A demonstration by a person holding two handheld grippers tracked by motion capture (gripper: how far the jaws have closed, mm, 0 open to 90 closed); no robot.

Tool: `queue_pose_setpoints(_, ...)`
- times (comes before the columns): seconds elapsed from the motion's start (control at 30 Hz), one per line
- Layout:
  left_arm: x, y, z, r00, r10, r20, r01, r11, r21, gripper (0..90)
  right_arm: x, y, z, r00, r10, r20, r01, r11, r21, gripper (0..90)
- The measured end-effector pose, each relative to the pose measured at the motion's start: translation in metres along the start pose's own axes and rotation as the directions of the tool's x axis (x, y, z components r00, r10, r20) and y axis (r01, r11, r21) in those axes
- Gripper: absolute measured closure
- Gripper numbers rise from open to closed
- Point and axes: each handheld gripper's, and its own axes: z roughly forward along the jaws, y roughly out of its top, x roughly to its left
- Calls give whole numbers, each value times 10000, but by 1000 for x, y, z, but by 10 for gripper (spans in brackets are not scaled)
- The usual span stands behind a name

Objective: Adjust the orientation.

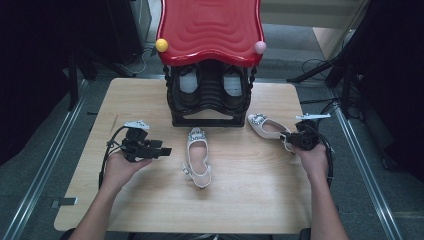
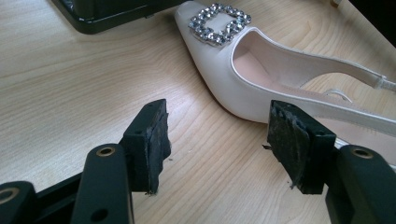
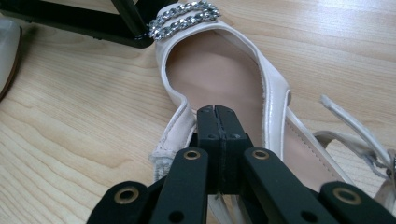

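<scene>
right shoe [image 1: 267, 127] lies on the table [image 1: 150, 205] front-right of the black shoe rack [image 1: 207, 117], toe toward it. right gripper [image 3: 218, 122] has its jaws pressed together over the heel end; whether it pinches the strap cannot be told, though that reads as a hold for lifting. left shoe [image 1: 196, 156] lies mid-table. left gripper [image 2: 217, 144] sits released just beside it, likely lining up for its side.
</scene>
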Motion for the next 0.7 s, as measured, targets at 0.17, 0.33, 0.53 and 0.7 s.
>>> queue_pose_setpoints(0.17, 0, 2, 1, 10000, 36, 5, -36, 10000, 31, 389, 5, 0, -1, 9998, 76, -193, -79, 9999, -131, 900)
queue_pose_setpoints(0.33, -1, 3, 3, 10000, 45, 31, -45, 10000, 5, 389, 11, 1, 0, 9969, 349, -712, -370, 9989, -283, 900)
queue_pose_setpoints(0.53, -1, 3, 3, 10000, 62, 33, -62, 10000, -3, 389, 19, 2, 4, 9960, 365, -817, -387, 9989, -256, 900)
queue_pose_setpoints(0.7, -1, 3, 4, 9999, 77, 81, -77, 10000, 63, 389, 22, 2, 5, 9974, 291, -666, -310, 9991, -281, 886)
